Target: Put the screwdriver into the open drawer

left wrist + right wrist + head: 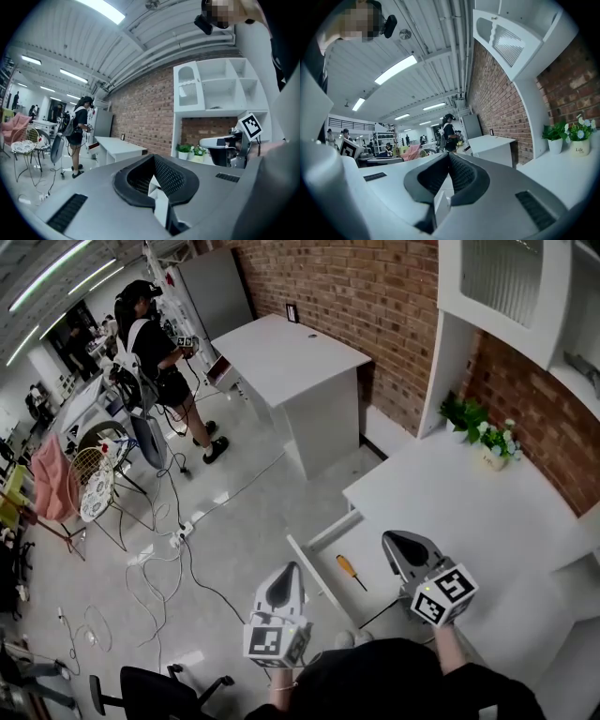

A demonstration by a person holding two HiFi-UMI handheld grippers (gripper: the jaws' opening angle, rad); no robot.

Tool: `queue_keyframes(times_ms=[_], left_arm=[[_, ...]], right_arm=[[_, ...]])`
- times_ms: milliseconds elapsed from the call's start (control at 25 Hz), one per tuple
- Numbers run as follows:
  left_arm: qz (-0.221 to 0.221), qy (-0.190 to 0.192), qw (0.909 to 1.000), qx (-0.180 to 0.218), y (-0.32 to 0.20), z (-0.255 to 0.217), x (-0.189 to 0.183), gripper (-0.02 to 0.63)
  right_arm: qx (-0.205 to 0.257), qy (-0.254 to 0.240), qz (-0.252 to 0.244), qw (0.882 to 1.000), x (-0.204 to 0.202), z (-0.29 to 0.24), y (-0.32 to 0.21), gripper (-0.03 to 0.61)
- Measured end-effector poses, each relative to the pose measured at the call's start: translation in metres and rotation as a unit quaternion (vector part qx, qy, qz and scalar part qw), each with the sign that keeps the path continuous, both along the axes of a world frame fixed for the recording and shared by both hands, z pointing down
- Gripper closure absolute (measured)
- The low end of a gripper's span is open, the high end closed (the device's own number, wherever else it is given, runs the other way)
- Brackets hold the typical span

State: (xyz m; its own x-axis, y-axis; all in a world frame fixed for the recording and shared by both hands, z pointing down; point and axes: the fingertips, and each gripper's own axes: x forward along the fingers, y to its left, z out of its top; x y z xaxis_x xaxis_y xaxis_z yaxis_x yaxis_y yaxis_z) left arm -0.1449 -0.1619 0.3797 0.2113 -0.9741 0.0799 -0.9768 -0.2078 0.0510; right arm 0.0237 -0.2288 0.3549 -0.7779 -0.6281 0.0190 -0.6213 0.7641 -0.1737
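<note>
The screwdriver (350,570), with an orange handle and a dark shaft, lies inside the open white drawer (313,569) pulled out from the white desk (487,512). My left gripper (291,570) is held left of the drawer, over the floor, shut and empty. My right gripper (394,540) hovers over the drawer's right part and the desk edge, also shut with nothing in it. In the left gripper view the left gripper (153,158) points level into the room, with the right gripper (220,143) at its right. In the right gripper view the right gripper's (449,157) jaws meet.
Two potted plants (466,414) (497,441) stand at the desk's back by the brick wall. A second white table (291,352) stands further off. A person (155,343) stands in the aisle. Cables (159,568) trail over the floor; a black chair (159,692) is near me.
</note>
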Motion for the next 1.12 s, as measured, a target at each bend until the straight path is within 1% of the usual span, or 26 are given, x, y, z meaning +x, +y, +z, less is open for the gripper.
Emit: queue_keyframes(times_ms=[160, 400, 520, 680, 840, 1120], left_arm=[[-0.011, -0.001, 0.9999, 0.008, 0.0, -0.005, -0.002, 0.604], [-0.014, 0.001, 0.9999, 0.004, -0.001, -0.009, 0.002, 0.604], [-0.013, -0.008, 0.9999, 0.005, -0.001, -0.007, 0.003, 0.604], [-0.016, -0.01, 0.9998, 0.006, -0.001, -0.01, 0.003, 0.604], [-0.031, 0.006, 0.9995, 0.01, 0.0, -0.016, 0.002, 0.606], [-0.037, 0.004, 0.9993, 0.008, 0.001, -0.015, -0.001, 0.604]], right_arm=[[0.006, 0.003, 0.004, 1.0, 0.008, 0.001, -0.002, 0.563], [0.011, 0.009, 0.006, 1.0, 0.013, 0.001, -0.004, 0.565], [0.012, 0.008, 0.006, 1.0, 0.016, 0.002, -0.005, 0.565], [0.015, 0.01, 0.006, 1.0, 0.018, 0.003, -0.005, 0.565], [0.016, 0.01, 0.008, 1.0, 0.021, 0.005, -0.004, 0.565], [0.014, 0.012, 0.017, 1.0, 0.028, 0.009, -0.005, 0.565]])
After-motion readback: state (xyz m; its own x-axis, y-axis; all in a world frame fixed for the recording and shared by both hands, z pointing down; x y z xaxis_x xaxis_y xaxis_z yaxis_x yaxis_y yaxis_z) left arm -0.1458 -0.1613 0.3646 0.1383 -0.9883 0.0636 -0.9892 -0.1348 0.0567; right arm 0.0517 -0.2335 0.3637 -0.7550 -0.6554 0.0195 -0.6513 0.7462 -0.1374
